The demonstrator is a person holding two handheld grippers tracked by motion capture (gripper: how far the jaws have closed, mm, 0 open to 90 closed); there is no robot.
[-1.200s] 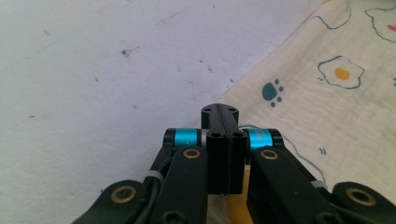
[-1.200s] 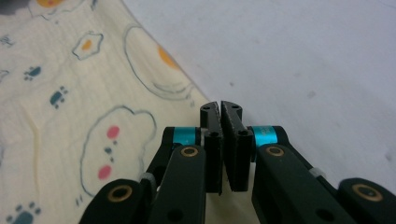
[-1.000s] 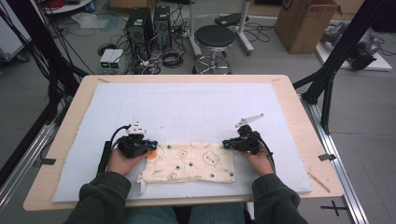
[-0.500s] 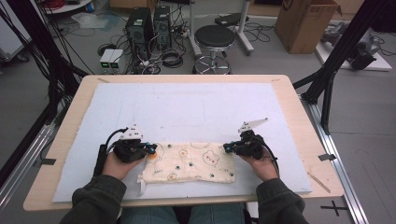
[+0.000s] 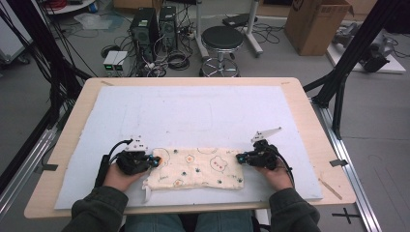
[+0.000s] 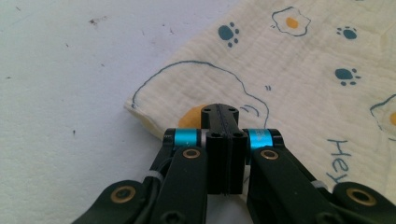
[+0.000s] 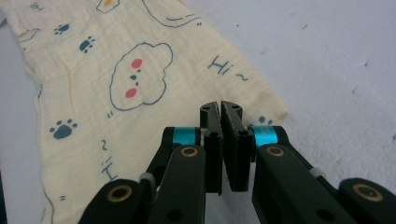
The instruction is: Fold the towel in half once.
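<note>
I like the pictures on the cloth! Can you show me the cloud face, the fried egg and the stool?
cloud face (image 7: pixel 138 77), right gripper view, between its pink cheeks.
fried egg (image 6: pixel 290 20), left gripper view, on its orange yolk.
stool (image 5: pixel 222 37), high view, on its black seat.

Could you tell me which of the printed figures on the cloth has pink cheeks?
The bear face beside the "Hi" lettering, just ahead of the right gripper. The other prints on the cloth are fried eggs and paw marks.
</note>
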